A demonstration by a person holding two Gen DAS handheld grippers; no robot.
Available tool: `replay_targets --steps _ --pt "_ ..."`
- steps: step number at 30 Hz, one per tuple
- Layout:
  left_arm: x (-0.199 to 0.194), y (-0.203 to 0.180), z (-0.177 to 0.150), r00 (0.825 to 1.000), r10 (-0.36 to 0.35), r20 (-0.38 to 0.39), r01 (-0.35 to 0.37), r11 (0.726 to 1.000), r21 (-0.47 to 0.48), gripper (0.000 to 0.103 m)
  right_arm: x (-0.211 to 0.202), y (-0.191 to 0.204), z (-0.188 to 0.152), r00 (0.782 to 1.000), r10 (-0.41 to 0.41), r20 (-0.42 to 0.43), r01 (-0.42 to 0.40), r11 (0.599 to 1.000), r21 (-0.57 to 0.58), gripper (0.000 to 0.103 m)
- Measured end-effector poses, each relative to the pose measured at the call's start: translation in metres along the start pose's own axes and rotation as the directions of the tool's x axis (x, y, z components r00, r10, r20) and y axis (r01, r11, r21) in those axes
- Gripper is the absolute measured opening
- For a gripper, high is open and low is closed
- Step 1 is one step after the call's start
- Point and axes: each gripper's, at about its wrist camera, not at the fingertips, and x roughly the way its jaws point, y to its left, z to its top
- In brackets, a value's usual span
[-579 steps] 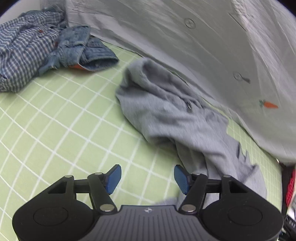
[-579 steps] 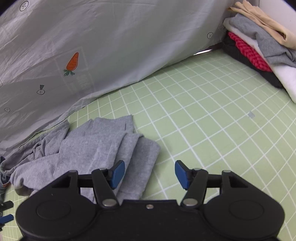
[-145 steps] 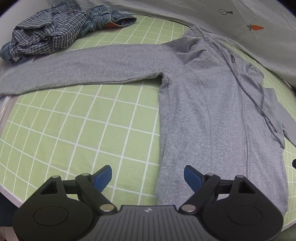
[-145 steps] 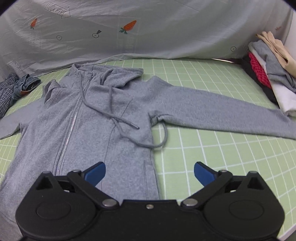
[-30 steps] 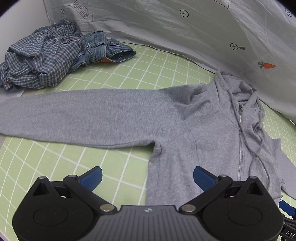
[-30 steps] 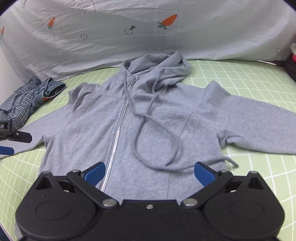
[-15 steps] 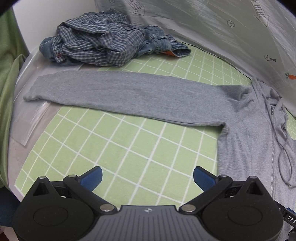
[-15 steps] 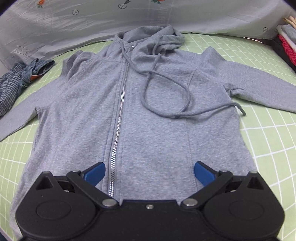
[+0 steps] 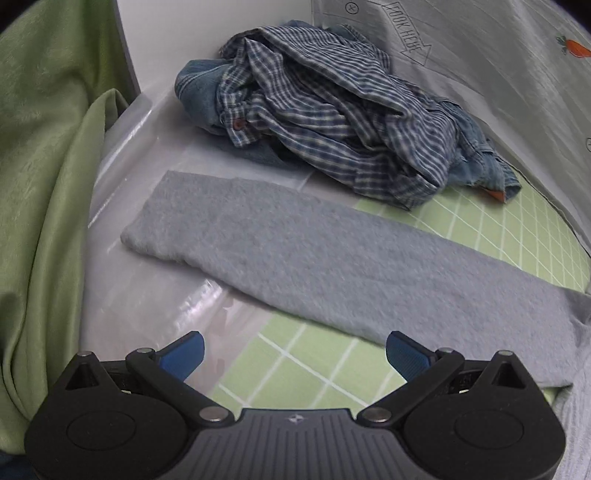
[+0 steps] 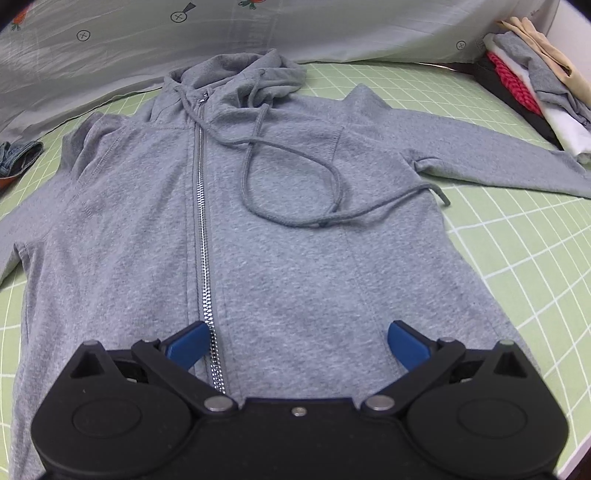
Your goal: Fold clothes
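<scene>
A grey zip hoodie (image 10: 280, 236) lies flat and face up on the green grid mat (image 10: 517, 236), sleeves spread out, its drawstring (image 10: 295, 177) looped over the chest. My right gripper (image 10: 297, 343) is open and empty, low over the hoodie's lower front beside the zipper (image 10: 201, 221). In the left wrist view the hoodie's left sleeve (image 9: 314, 258) stretches across, its cuff (image 9: 147, 221) lying on clear plastic past the mat's edge. My left gripper (image 9: 293, 350) is open and empty, just in front of the sleeve.
A crumpled blue plaid shirt and denim pile (image 9: 332, 110) lies beyond the sleeve. A green curtain (image 9: 44, 184) hangs at the left. A grey carrot-print sheet (image 10: 295, 29) forms the backdrop. A stack of folded clothes (image 10: 535, 81) sits at the far right.
My left gripper has swung left along the sleeve toward its cuff and come closer to it. My right gripper has moved down closer over the hoodie's front. Both stay open.
</scene>
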Motion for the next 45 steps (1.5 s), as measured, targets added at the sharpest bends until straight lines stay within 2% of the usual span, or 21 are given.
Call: replay_targets --steps 5,9,12,20,24,27,29,30,31,32,36,39,42,45 --pt "0.031 0.040 0.035 0.997 0.072 0.004 -0.071 0.997 -0.039 0.103 0.001 0.003 0.004 0.999 -0.025 -0.040 0.027 0.999 0.038 0.103" --pt "0.051 0.071 0.048 0.992 0.123 -0.014 -0.123 0.988 -0.093 0.103 0.002 0.004 0.007 0.997 -0.040 -0.070 0.045 0.997 0.066 0.103" --pt "0.060 0.087 0.051 0.991 0.134 -0.027 -0.136 0.984 -0.112 0.103 0.003 0.006 0.009 0.994 -0.057 -0.088 0.065 0.994 0.090 0.103" --pt "0.062 0.088 0.049 0.990 0.138 0.002 -0.138 0.986 -0.092 0.103 0.001 0.008 0.006 0.993 -0.082 -0.082 0.091 0.989 0.119 0.103" --pt "0.059 0.086 0.042 0.989 0.143 0.044 -0.139 0.986 -0.092 0.101 0.000 0.008 0.006 0.993 -0.090 -0.082 0.100 0.987 0.127 0.103" --pt "0.052 0.080 0.035 0.988 0.120 0.099 -0.115 0.992 -0.052 0.084 0.000 0.009 0.007 0.992 -0.091 -0.082 0.101 0.987 0.128 0.103" --pt "0.047 0.074 0.033 0.988 0.094 0.122 -0.092 0.995 -0.027 0.068 0.000 0.008 0.006 0.993 -0.089 -0.077 0.098 0.987 0.126 0.103" --pt "0.045 0.070 0.032 0.989 0.073 0.130 -0.072 0.997 -0.012 0.048 0.000 0.008 0.005 0.993 -0.087 -0.074 0.096 0.988 0.123 0.103" --pt "0.043 0.066 0.033 0.990 0.047 0.131 -0.048 0.999 0.008 0.022 0.000 0.008 0.005 0.994 -0.085 -0.070 0.093 0.988 0.121 0.103" --pt "0.043 0.062 0.033 0.992 0.017 0.122 -0.021 0.999 0.028 0.011 0.000 0.008 0.005 0.994 -0.083 -0.066 0.090 0.989 0.119 0.103" --pt "0.028 0.041 0.031 0.990 -0.026 0.136 0.019 0.998 0.055 0.009 0.000 0.007 0.003 0.996 -0.071 -0.054 0.076 0.992 0.105 0.103" --pt "0.010 0.015 0.029 0.981 -0.098 0.168 0.089 0.994 0.062 0.009 0.001 0.005 0.005 0.997 -0.062 -0.054 0.067 0.993 0.101 0.103" --pt "-0.008 -0.030 0.024 0.965 -0.178 0.191 0.154 0.979 0.137 0.009 -0.002 0.001 0.006 0.999 -0.042 -0.027 0.045 0.992 0.121 0.103" --pt "-0.032 -0.078 0.007 0.944 -0.266 0.197 0.222 0.950 0.219 0.009 -0.010 -0.009 0.009 1.000 0.015 0.027 -0.019 0.987 0.157 0.102"
